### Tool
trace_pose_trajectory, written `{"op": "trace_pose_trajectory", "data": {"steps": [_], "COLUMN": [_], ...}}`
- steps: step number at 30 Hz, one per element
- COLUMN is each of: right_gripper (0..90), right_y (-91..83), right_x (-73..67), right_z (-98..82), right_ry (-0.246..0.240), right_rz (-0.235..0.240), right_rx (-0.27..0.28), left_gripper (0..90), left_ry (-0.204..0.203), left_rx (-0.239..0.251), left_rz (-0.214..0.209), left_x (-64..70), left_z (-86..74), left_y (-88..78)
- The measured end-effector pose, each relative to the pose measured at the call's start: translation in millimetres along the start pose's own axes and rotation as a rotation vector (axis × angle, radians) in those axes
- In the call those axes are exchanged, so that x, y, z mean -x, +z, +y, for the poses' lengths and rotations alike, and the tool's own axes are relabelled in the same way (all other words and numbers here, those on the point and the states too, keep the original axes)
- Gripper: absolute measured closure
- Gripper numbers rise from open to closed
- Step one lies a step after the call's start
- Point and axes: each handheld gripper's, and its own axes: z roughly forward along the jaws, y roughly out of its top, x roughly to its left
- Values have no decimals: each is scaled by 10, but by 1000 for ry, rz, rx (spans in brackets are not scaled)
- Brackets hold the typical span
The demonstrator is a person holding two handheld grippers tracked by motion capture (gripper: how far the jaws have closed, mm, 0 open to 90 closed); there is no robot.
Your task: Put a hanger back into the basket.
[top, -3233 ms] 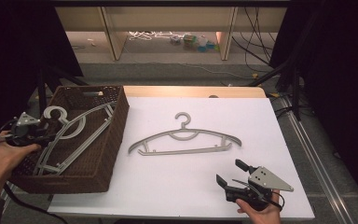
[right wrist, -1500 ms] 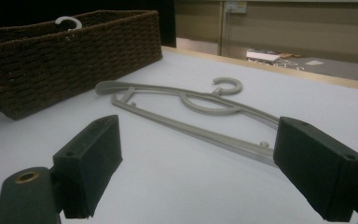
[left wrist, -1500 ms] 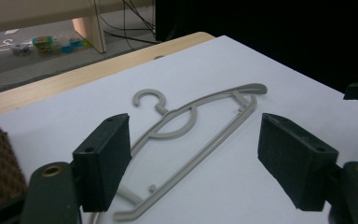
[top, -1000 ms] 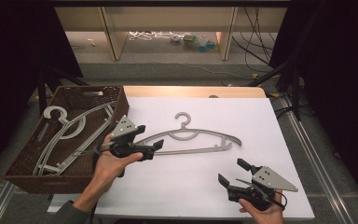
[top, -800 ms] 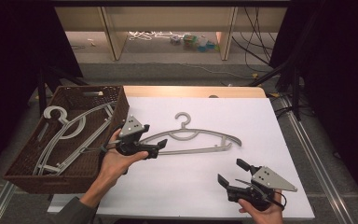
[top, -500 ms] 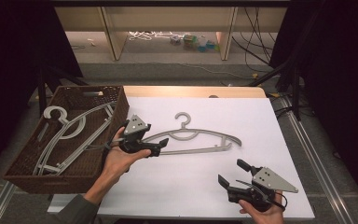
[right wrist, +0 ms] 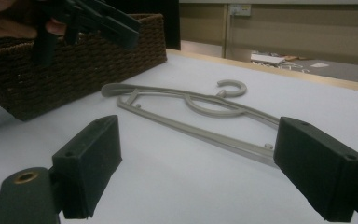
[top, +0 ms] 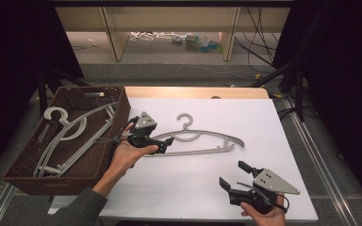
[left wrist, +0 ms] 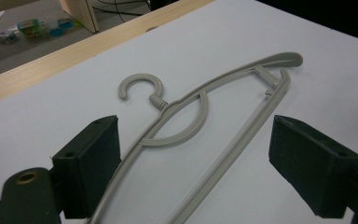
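The grey plastic hanger [top: 195,140] lies flat on the white tabletop [top: 184,188], its hook open. The left gripper [top: 166,144] stands wide above its end; the right gripper [top: 232,174] is also wide.

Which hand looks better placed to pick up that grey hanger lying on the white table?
The left. Its claw hangs open right over the hanger near the end closest to the basket, both bars between its jaws. The right claw is open too, but sits at the table's near edge, well apart.
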Motion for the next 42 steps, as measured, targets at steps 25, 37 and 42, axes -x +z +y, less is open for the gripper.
{"op": "trace_pose_trajectory", "data": {"steps": [25, 37, 42], "right_gripper": [158, 158, 158], "right_y": [71, 83, 84], "right_x": [-35, -39, -47], "right_z": [24, 16, 16], "right_ry": [-21, -18, -14], "right_rz": [19, 36, 38], "right_rx": [-20, -24, -24], "left_gripper": [200, 289, 297], "left_ry": [51, 62, 36], "left_rx": [-302, -424, -459], "left_rz": [14, -8, -14], "left_x": [-343, -461, -521], "left_z": [41, -22, -72], "left_y": [646, 848, 890]}}
